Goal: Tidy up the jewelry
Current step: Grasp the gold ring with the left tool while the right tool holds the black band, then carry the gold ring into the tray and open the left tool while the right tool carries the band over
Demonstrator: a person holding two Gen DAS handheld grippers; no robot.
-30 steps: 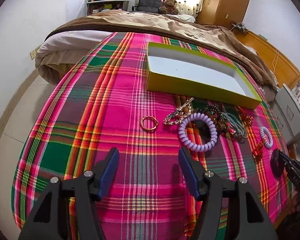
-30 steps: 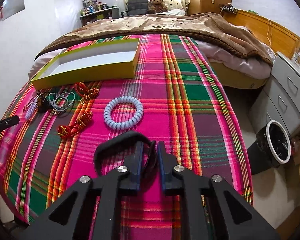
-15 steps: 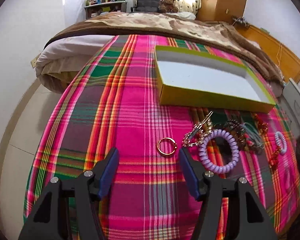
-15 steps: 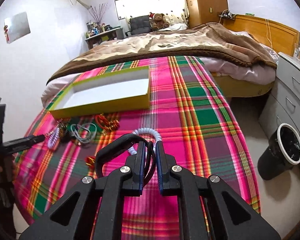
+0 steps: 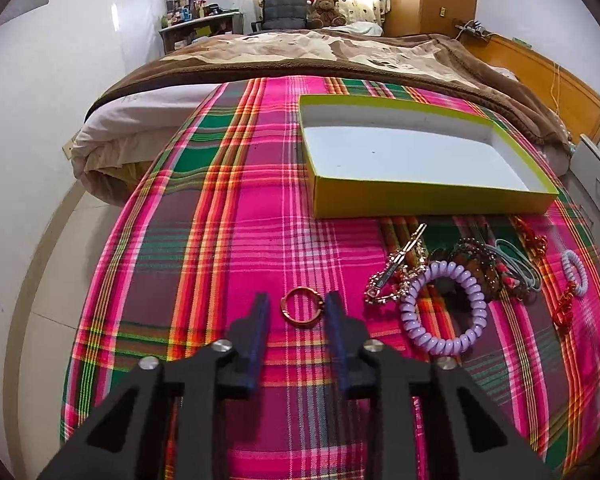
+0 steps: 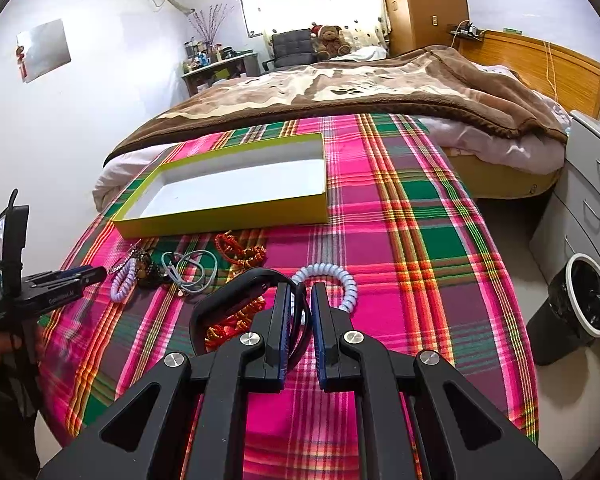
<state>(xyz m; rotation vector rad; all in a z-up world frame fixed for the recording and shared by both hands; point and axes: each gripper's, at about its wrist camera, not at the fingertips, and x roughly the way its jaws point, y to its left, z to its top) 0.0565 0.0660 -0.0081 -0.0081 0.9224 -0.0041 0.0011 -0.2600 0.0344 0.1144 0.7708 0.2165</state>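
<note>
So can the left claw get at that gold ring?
Probably yes. The gold ring lies flat between the closing left claw tips, nothing covering it; the purple coil sits clear to one side.

Bed [image 5: 228, 216], plaid-covered: yellow box [image 5: 420, 200] beyond the left tongs [image 5: 294, 306], gold ring [image 5: 301, 306] between them, purple coil [image 5: 444, 308] beside.

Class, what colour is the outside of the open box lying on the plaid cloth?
Yellow-green outside, white inside; the box shows best in the left wrist view.

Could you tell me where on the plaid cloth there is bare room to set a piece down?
Free: the cloth left of the yellow box and gold ring, and right of the pale coil band. The box is empty. Crowded: the jewelry heap before the box.
</note>
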